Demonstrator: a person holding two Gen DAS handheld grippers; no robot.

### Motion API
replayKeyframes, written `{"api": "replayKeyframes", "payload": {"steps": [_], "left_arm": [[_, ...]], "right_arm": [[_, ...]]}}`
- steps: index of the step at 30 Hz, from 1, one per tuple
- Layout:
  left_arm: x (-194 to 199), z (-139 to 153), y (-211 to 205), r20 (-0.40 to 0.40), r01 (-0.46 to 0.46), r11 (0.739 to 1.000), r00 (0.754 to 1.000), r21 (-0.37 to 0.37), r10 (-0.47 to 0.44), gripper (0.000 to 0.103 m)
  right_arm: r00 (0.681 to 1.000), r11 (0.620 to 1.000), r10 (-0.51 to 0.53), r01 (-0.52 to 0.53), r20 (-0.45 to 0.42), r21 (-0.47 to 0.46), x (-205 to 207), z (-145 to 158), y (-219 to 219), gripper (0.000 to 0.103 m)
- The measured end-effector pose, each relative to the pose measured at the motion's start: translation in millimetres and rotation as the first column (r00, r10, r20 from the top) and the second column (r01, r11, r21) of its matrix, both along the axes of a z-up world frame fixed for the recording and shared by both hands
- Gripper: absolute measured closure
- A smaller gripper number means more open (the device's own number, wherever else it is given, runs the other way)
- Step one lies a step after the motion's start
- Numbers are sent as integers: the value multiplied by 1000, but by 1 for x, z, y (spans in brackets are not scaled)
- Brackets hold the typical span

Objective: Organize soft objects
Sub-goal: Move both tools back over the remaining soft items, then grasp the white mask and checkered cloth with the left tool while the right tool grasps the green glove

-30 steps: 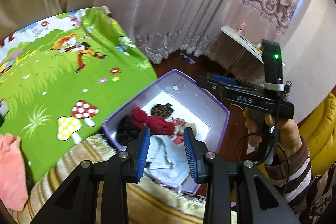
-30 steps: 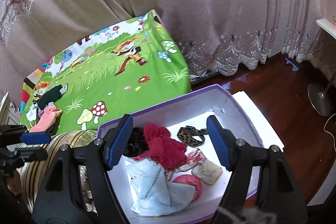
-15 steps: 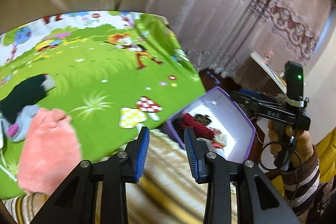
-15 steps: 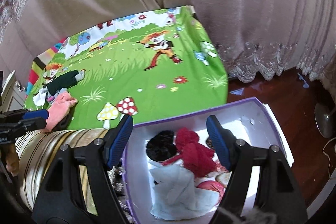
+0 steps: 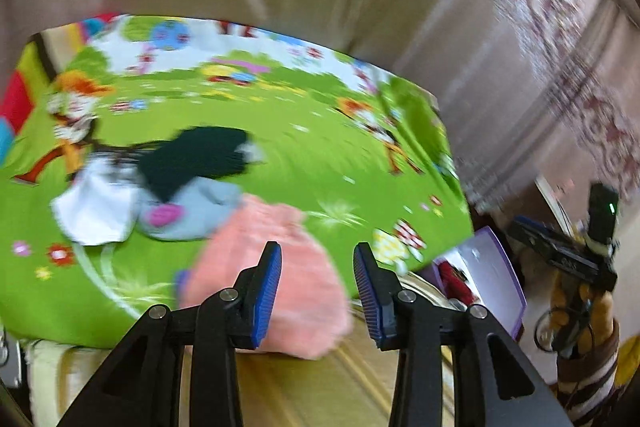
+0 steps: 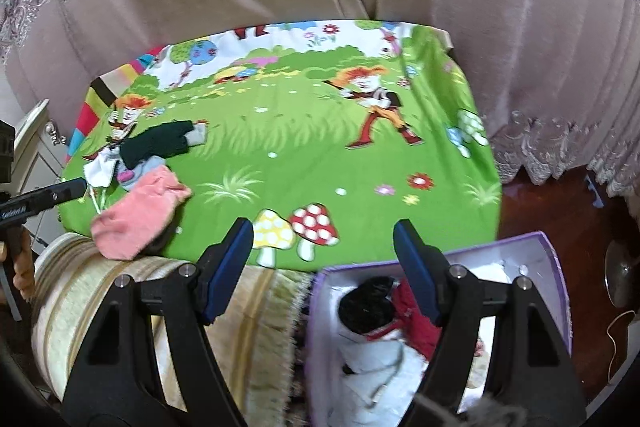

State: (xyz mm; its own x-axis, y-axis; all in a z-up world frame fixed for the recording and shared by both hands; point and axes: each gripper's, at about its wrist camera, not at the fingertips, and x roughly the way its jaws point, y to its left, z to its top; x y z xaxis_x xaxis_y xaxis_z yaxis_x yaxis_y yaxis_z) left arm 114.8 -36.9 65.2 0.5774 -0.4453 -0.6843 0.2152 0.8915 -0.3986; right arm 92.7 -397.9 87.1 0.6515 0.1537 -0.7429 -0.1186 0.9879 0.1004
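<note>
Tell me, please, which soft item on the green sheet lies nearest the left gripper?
The pink fluffy piece, at the sheet's near edge ahead of the left gripper; the others lie farther back.

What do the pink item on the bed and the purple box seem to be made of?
The pink item looks like fleece or plush: a fuzzy, matte surface that sags limply at the bed's edge. The purple box is probably cardboard: thin, stiff, flat walls, white inside. The material of neither is certain.
</note>
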Motion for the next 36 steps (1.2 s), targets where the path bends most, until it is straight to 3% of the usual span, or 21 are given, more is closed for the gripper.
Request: {"api": "replayKeyframes", "payload": {"steps": [8, 13, 23, 36], "left_arm": [[28, 0, 75, -31, -228, 972, 973, 64, 231, 55], [48, -5, 95, -43, -292, 949, 953, 118, 299, 55], [91, -32, 115, -104, -302, 933, 940, 197, 326, 55], [124, -83, 137, -199, -327, 938, 917, 115, 345, 55]], "right_arm": [[997, 997, 75, -75, -4, 24, 20, 4, 42, 27], [992, 992, 125, -125, -10, 31, 31, 4, 67, 27], [981, 978, 191, -187, -36, 88, 62, -5, 111, 27], [959, 958, 276, -269, -63, 99, 106, -13, 168, 27]]}}
